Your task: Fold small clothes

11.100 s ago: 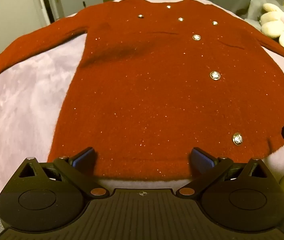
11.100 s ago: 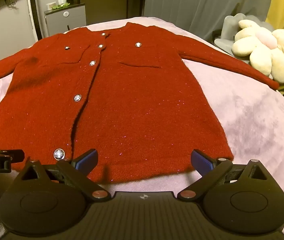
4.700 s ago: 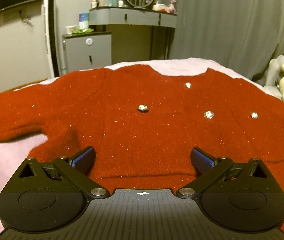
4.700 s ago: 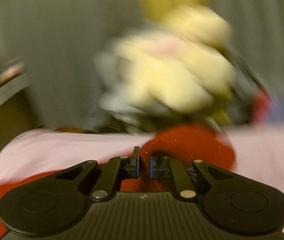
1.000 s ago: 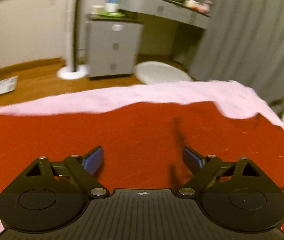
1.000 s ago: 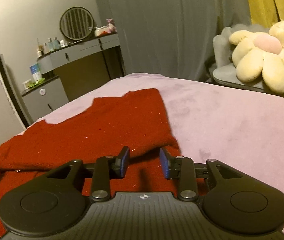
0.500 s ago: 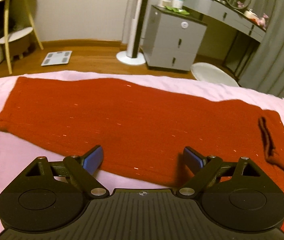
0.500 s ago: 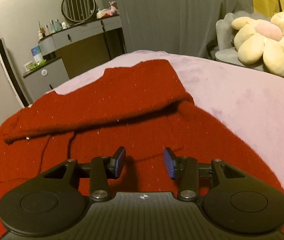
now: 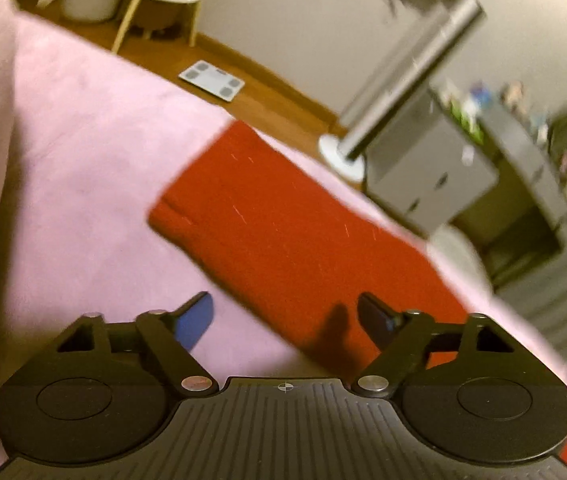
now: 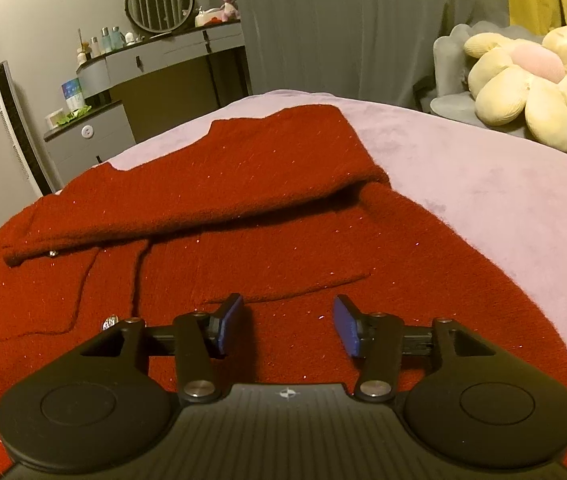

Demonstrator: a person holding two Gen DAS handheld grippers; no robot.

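Red cardigan (image 10: pixel 267 240) spread on pink blanket (image 10: pixel 483 200), one sleeve already folded across the chest. Other sleeve (image 9: pixel 283 232) lying flat, outstretched, long axis running diagonally up-left from left gripper (image 9: pixel 285 316), cuff at the far end near bed edge. Left gripper nearer to this sleeve; jaws just been closing somewhat, wide apart and empty, one finger over blanket, the other over sleeve edge (view blurred). Right gripper (image 10: pixel 287 324) hovering over garment body, jaws just been opening, nothing between them. Likely next: left grasp on sleeve, fold inward.
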